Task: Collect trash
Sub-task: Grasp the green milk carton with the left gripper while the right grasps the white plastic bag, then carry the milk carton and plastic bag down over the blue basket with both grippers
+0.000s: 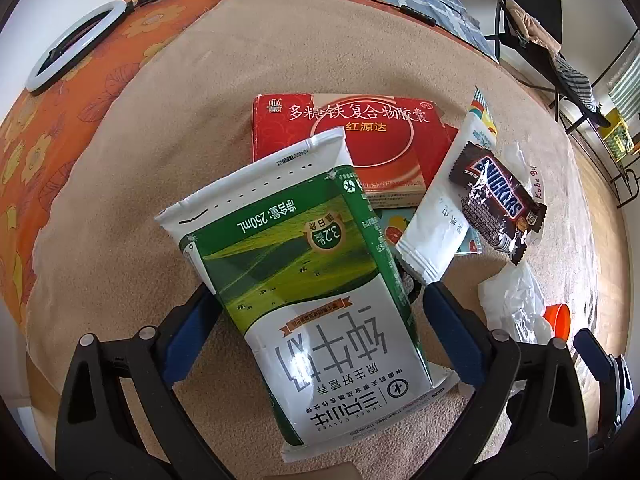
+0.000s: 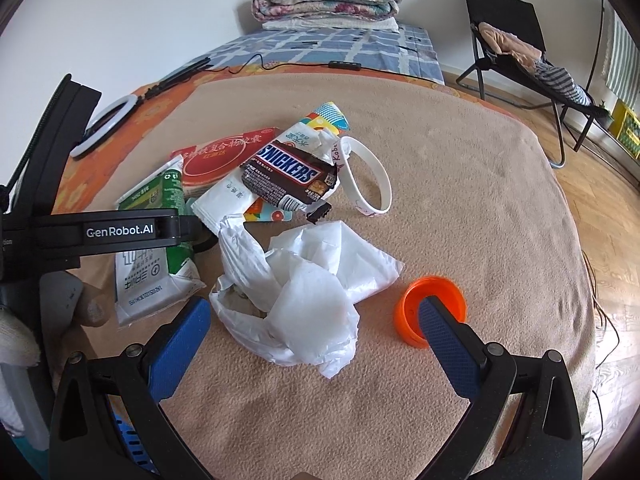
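A flattened green and white milk carton [image 1: 308, 280] lies between the wide open fingers of my left gripper [image 1: 316, 304]; it also shows in the right wrist view [image 2: 156, 236]. Beyond it lie a red medicine box [image 1: 352, 140], a white sachet [image 1: 444, 200] and a Snickers wrapper [image 1: 496, 196]. My right gripper [image 2: 308, 324] is open around crumpled white tissue [image 2: 304, 280], with its right finger beside an orange cap [image 2: 432, 304]. A white wristband [image 2: 372, 176] lies behind the Snickers wrapper [image 2: 288, 176].
Everything rests on a tan blanket [image 2: 460, 200] over an orange floral sheet [image 1: 60, 120]. A ring light [image 1: 76, 44] and cables lie at the far left. A black chair [image 2: 516, 44] stands on the wooden floor to the right.
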The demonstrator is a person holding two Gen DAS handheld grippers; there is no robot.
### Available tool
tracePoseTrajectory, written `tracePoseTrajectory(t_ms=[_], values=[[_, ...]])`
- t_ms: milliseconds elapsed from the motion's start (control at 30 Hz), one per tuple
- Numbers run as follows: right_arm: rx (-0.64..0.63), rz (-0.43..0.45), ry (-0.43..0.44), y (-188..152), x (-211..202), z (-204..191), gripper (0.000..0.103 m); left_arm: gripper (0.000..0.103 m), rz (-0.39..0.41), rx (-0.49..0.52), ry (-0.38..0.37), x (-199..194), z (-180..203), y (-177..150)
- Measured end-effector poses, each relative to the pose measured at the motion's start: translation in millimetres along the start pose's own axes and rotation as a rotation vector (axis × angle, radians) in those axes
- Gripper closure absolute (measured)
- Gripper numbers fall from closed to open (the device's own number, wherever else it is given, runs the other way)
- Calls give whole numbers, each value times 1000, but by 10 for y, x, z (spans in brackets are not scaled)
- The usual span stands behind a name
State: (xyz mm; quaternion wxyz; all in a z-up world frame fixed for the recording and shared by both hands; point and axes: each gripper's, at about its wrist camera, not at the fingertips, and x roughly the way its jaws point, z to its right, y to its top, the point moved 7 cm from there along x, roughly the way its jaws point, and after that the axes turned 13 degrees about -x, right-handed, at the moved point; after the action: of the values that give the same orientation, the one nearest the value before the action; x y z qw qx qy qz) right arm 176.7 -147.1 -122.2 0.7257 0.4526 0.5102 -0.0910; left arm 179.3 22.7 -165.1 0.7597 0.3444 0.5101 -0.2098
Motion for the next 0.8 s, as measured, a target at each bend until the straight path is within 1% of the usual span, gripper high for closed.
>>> tracePoseTrajectory(t_ms=[33, 67, 233, 333, 400, 433, 467, 500, 533, 567, 600, 633, 700, 800], values=[[-1, -2, -1, 4, 14, -1, 1, 11, 1, 1, -1, -3, -5, 8], [-2, -2, -2, 8, 21, -4, 1, 13, -1, 2, -4, -6, -9, 10], [-4, -18, -3, 31, 139, -1, 1, 20, 14, 11, -12, -55, -73, 19], [8, -34, 6, 16, 224, 4, 1, 22, 20, 19, -20, -102, -101, 28], [8, -41, 21, 15, 263, -4, 10, 22, 34, 27, -21, -146, -119, 37], [12, -39, 42, 16, 270, -18, 13, 23, 39, 31, -22, -166, -134, 48], [23, -36, 73, 17, 278, -33, 21, 23, 42, 33, -24, -187, -146, 49], [35, -34, 103, 16, 279, -51, 32, 23, 43, 34, -28, -199, -157, 55], [49, -34, 123, 16, 276, -61, 36, 24, 42, 33, -32, -210, -171, 59], [56, -31, 131, 16, 267, -69, 43, 24, 42, 31, -35, -221, -186, 63], [58, -29, 136, 16, 262, -80, 56, 24, 42, 30, -38, -235, -201, 60], [61, -32, 143, 12, 257, -86, 63, 24, 42, 31, -40, -249, -215, 63], [74, -23, 162, 13, 231, -83, 67, 24, 48, 37, -44, -289, -249, 47], [85, -14, 179, 2, 196, -87, 70, 24, 60, 42, -56, -379, -289, 27]])
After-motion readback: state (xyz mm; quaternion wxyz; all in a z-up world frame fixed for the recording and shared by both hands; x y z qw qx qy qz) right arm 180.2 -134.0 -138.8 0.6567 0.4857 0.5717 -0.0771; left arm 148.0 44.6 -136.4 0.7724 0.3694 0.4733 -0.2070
